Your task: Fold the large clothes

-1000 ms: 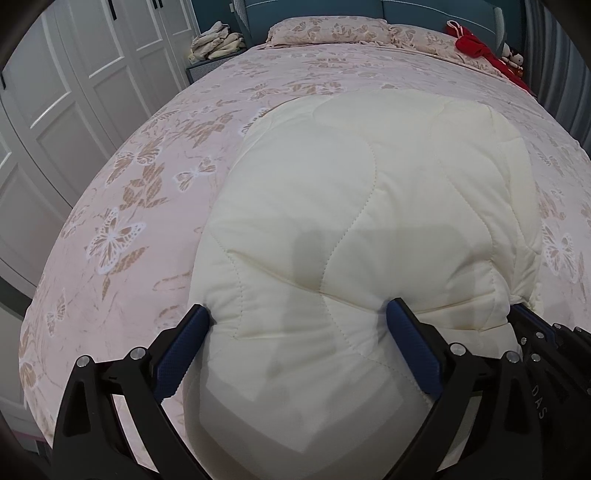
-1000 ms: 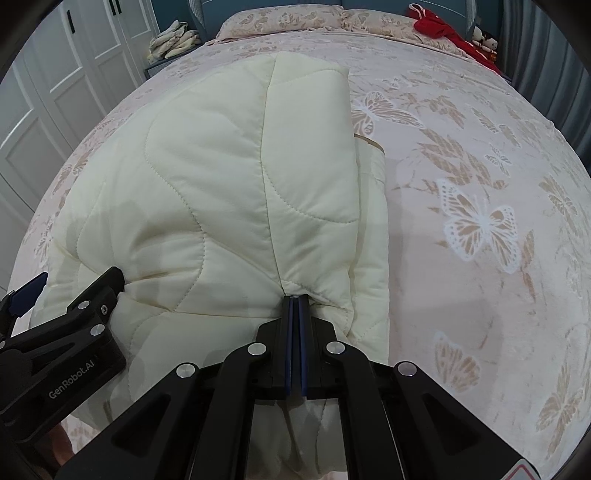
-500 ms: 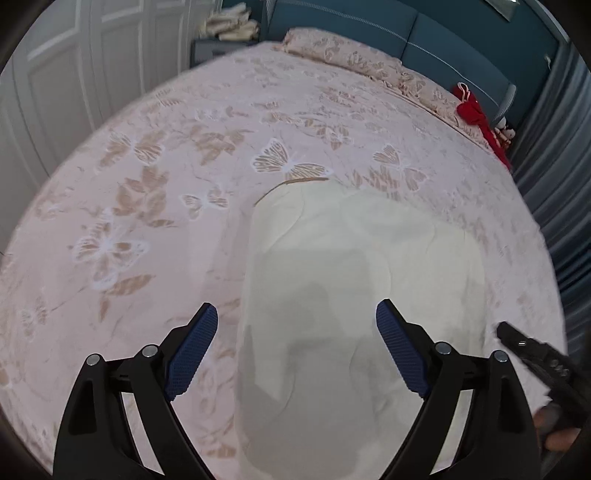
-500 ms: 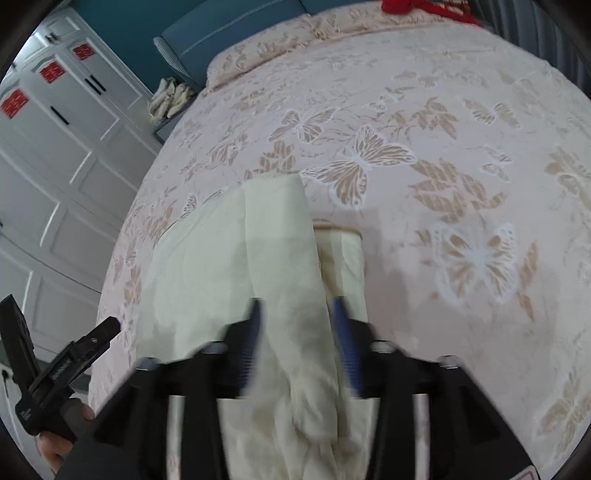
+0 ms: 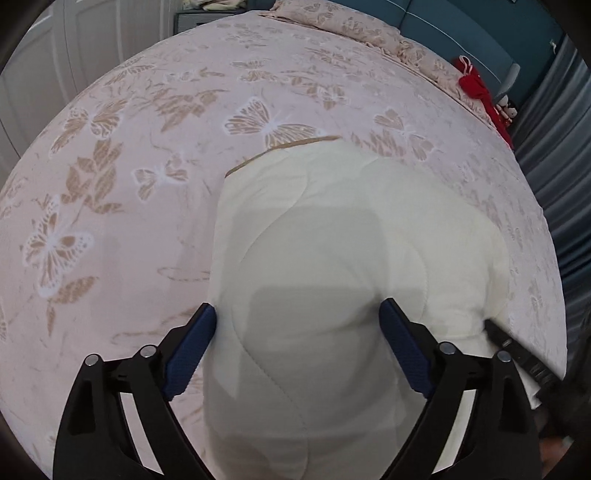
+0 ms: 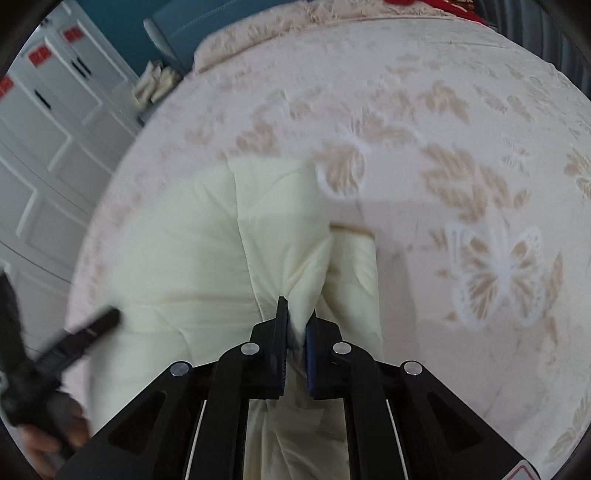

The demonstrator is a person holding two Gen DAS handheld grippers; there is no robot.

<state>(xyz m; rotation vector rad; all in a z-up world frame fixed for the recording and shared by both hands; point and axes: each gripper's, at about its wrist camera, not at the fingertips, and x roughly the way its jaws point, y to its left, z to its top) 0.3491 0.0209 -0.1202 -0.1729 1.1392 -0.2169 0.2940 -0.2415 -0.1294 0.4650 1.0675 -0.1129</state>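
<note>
Left wrist view: looking down on a big bed (image 5: 155, 206) with a pink butterfly cover. In the middle, a puffy cream quilted coat (image 5: 332, 258), lying on the bed in a thick pile, one thin tan edge showing at its far side. Left gripper (image 5: 297, 345) low in the picture, blue pads far apart, opening a little more. Coat cloth sits in the gap between them, with the left pad just at the coat's side edge; not squeezed, not held. At the right edge, a black bit of the other tool. Far off, a pillow (image 5: 332, 22) and something red (image 5: 476, 88) at the head of the bed.

Right wrist view: a bit blurry. Same coat, seen from the other side, lying on the bed with a fold line running down it. Right gripper (image 6: 295, 332) nearly closed and closing more, with a small pinch of cream cloth caught between the blue pads. So, holding the coat's near edge. At the lower left, the other tool and a hand (image 6: 48, 435) around it. White cupboard doors (image 6: 48, 155) off to the left.

How far along: looks part way. Coat already bunched into a fat bundle, sides seemingly turned in. Left to do, most likely: one more fold of the near part, then a pat flat. Hard to tell how neat underneath.
</note>
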